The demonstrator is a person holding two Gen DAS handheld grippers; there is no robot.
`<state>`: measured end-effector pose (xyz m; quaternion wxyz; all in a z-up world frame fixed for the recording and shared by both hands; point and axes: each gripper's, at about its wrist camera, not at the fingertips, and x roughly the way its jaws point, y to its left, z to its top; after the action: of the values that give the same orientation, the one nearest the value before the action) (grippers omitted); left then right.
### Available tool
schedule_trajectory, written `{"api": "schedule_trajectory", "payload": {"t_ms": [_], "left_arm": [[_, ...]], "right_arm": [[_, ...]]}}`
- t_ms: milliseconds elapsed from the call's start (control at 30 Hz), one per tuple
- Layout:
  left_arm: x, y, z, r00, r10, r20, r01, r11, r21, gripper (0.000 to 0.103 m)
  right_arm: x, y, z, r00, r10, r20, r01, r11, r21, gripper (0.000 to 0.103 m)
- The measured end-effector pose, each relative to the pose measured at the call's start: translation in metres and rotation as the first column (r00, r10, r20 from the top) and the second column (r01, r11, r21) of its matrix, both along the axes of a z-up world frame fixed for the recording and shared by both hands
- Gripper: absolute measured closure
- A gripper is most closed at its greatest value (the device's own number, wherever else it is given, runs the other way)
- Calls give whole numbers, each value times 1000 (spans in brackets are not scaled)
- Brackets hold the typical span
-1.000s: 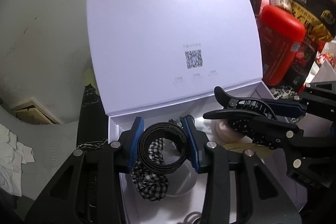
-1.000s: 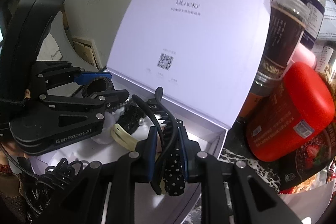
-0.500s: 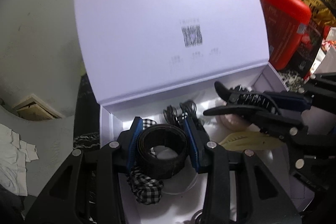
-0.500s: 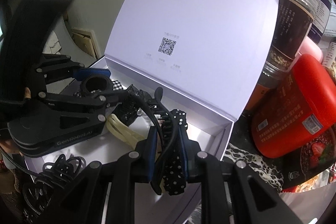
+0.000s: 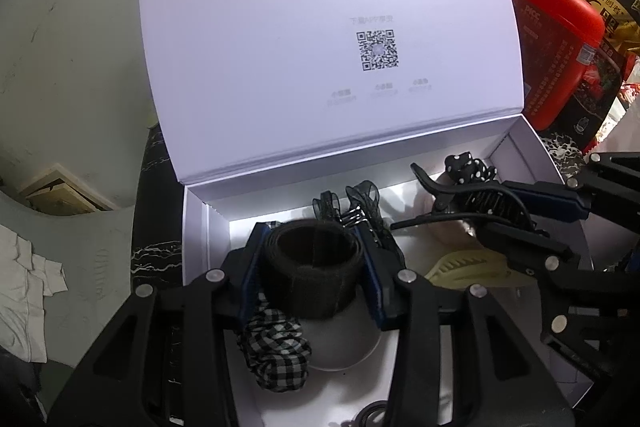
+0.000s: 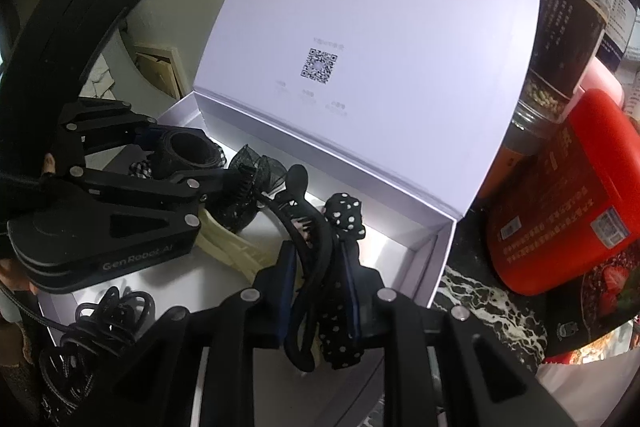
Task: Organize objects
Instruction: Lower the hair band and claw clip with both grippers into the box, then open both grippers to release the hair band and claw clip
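Note:
A white gift box lies with its lid standing up behind it. My left gripper hangs over the box's left part with a black band roll between its pads; the jaws are opening and the pads still touch the roll. From the right wrist view, the left gripper and the roll show at the left. My right gripper is shut on a black hair claw with a polka-dot bow, low over the box's right part.
In the box lie a checked scrunchie, a black mesh bow clip, a cream clip and black coiled hair ties. A red container and a dark jar stand close to the box's right side.
Both grippers have tipped down towards the box floor. The left jaws stand a little wider and the black roll looks rounder. The right gripper's hold on the claw is unchanged.

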<state>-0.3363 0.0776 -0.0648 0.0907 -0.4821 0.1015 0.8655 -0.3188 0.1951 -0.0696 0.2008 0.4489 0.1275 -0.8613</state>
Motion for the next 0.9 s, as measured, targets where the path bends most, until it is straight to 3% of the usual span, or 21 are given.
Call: {"api": "schedule_trajectory", "payload": {"t_ms": [300,900], "left_arm": [[1,3,-3,1000,24,0,-24,1000,-14,45],[9,21,-5,1000,14,-11,-14,1000,-15,39]], "right_arm": [[0,8,-1,1000,-15,5,15,1000,6,80],[8,33,16,997,-65,-37,65,998,11,66]]}}
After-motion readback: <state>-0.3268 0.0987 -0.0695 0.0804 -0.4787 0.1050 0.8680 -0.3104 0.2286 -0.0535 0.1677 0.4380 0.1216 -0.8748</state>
